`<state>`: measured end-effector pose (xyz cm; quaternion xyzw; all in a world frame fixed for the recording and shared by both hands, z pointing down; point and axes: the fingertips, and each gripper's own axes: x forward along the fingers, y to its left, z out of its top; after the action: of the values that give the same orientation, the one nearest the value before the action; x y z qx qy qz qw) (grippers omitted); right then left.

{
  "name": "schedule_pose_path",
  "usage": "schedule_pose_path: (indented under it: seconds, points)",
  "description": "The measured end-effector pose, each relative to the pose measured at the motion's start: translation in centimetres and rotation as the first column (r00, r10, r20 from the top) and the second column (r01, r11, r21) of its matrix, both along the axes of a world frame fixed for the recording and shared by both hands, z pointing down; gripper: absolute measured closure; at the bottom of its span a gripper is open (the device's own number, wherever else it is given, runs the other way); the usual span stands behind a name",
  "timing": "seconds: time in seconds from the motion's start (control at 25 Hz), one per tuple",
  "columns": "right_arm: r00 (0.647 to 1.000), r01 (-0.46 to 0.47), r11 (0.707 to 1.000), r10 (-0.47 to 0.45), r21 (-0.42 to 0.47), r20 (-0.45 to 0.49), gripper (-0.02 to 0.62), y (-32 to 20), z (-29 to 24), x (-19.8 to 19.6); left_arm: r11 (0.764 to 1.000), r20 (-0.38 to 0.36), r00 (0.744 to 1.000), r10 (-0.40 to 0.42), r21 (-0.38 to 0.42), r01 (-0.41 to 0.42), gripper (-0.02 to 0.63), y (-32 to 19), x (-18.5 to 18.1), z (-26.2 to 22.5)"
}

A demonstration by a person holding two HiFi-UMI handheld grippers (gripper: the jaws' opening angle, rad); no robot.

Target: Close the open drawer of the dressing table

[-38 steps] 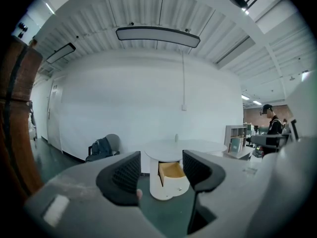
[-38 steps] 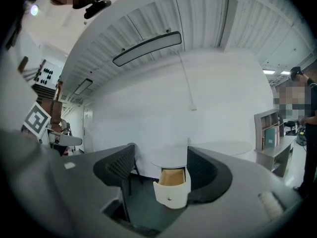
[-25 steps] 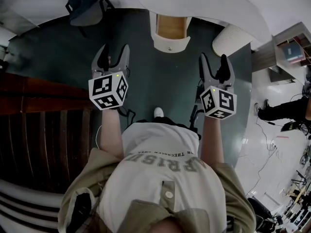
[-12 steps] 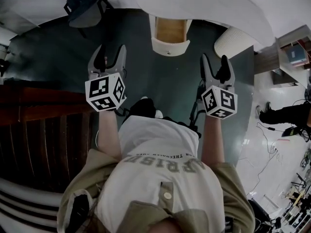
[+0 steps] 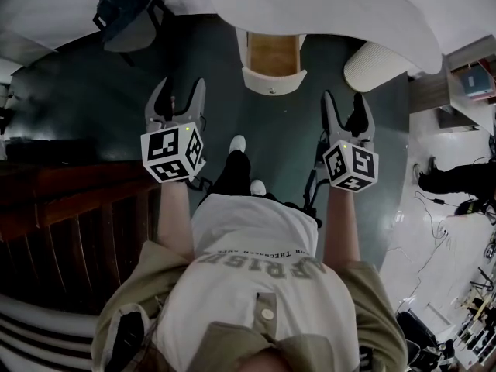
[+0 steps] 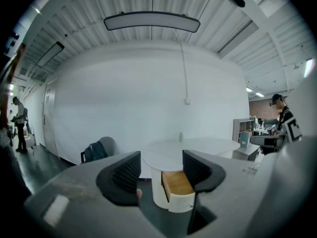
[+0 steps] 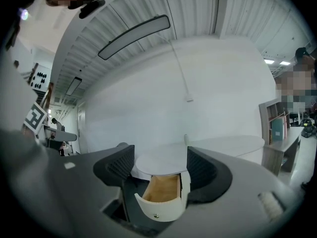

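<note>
Both grippers are empty. My left gripper point(image 5: 178, 93) has its jaws apart with nothing between them. My right gripper point(image 5: 342, 103) is the same, jaws spread and holding nothing. The drawer point(image 5: 272, 56) of the dressing table point(image 5: 325, 10) is pulled out toward me at far centre, well apart from both grippers. Its wooden inside looks empty, though the head view is too dark to be sure. A small knob point(image 7: 156, 215) sits on the curved white front. Step in hand, I'd say, is the approach. To do it well, come in square, set a jaw flat on the front beside the knob, and push straight along the drawer's run, not sideways, so it doesn't jam. No grip needed.
</note>
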<state>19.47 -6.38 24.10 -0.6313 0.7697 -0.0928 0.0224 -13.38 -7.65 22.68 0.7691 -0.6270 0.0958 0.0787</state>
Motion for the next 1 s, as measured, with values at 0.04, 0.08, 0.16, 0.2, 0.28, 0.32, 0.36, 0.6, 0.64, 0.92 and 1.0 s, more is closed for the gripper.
schedule_pose_path:
  seconds: [0.04, 0.08, 0.16, 0.2, 0.28, 0.32, 0.36, 0.6, 0.64, 0.92, 1.0]
  points:
    - [1.0, 0.002, 1.0, -0.002, -0.009, -0.004, 0.272, -0.6, 0.5, -0.3, 1.0, -0.003, 1.0, 0.001, -0.007, -0.001, 0.339, -0.5, -0.2, 0.3]
    - [1.0, 0.004, 1.0, -0.005, -0.018, -0.01, 0.272, -1.3, 1.0, -0.5, 1.0, -0.004, 1.0, 0.002, -0.014, -0.002, 0.339, -1.0, -0.4, 0.6]
    - [1.0, 0.009, 0.999, -0.01, -0.04, -0.024, 0.272, -2.6, 2.1, -0.9, 1.0, -0.004, 1.0, 0.002, -0.029, -0.002, 0.339, -2.0, -0.6, 1.3]
    - [0.999, 0.01, 0.999, -0.012, -0.051, -0.03, 0.272, -3.3, 2.8, -1.1, 0.999, -0.004, 1.0, 0.002, -0.039, -0.002, 0.339, -2.4, -0.7, 1.8]
    - [0.999, 0.011, 0.997, -0.014, -0.074, -0.035, 0.272, -4.7, 4.4, -1.4, 0.998, -0.005, 1.0, 0.007, -0.059, -0.007, 0.339, -3.5, -0.7, 2.9]
    - [0.999, 0.011, 0.996, -0.015, -0.087, -0.037, 0.272, -5.5, 5.3, -1.5, 0.998, -0.006, 1.0, 0.012, -0.068, -0.013, 0.339, -4.0, -0.6, 3.5]
    - [0.999, 0.012, 0.995, -0.016, -0.102, -0.036, 0.272, -6.2, 6.1, -1.7, 0.997, -0.008, 1.0, 0.018, -0.075, -0.019, 0.339, -4.6, -0.5, 4.0]
    - [0.999, 0.028, 0.984, -0.032, -0.178, -0.019, 0.272, -9.2, 10.8, -3.3, 0.993, -0.022, 0.999, 0.034, -0.111, -0.037, 0.339, -7.0, 0.0, 6.9]
    - [0.999, 0.03, 0.981, -0.034, -0.191, -0.015, 0.272, -9.5, 11.6, -3.6, 0.993, -0.023, 0.999, 0.039, -0.111, -0.041, 0.339, -7.3, 0.2, 7.4]
    - [0.999, 0.04, 0.968, -0.037, -0.247, 0.014, 0.272, -11.2, 16.8, -5.0, 0.988, -0.008, 0.998, 0.066, -0.136, -0.066, 0.339, -8.9, 0.6, 11.2]
    - [0.999, 0.047, 0.963, -0.046, -0.264, 0.009, 0.272, -11.3, 18.4, -5.2, 0.987, -0.033, 0.998, 0.062, -0.143, -0.066, 0.339, -9.0, 0.8, 12.2]
